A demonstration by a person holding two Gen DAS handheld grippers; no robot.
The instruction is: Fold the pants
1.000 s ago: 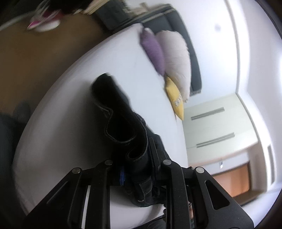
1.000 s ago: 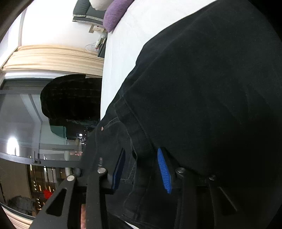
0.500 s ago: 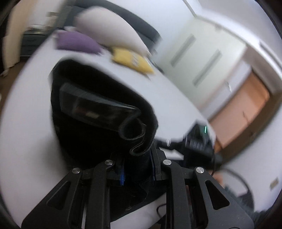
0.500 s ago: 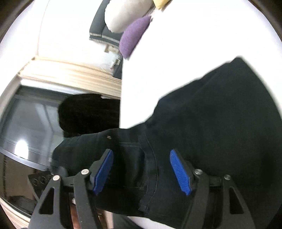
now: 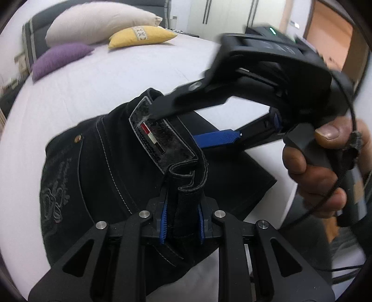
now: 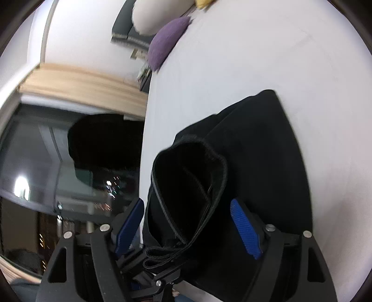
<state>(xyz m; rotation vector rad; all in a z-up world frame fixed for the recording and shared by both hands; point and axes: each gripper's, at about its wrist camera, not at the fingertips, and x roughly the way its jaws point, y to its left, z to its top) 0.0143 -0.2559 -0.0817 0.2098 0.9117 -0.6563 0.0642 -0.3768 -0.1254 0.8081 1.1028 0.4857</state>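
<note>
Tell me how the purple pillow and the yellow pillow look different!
The purple pillow is plain, while the yellow pillow has a patterned strip across it. The purple pillow lies near the bed's edge; the yellow pillow sits further in. The purple one looks rounder, the yellow one flatter with pointed corners. Both rest on the white bed against the big cream pillow.

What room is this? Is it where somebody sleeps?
Most likely a bedroom. The black pants lie on a big white bed, with purple, yellow and cream pillows against a dark headboard, and tall wardrobe doors behind.
</note>
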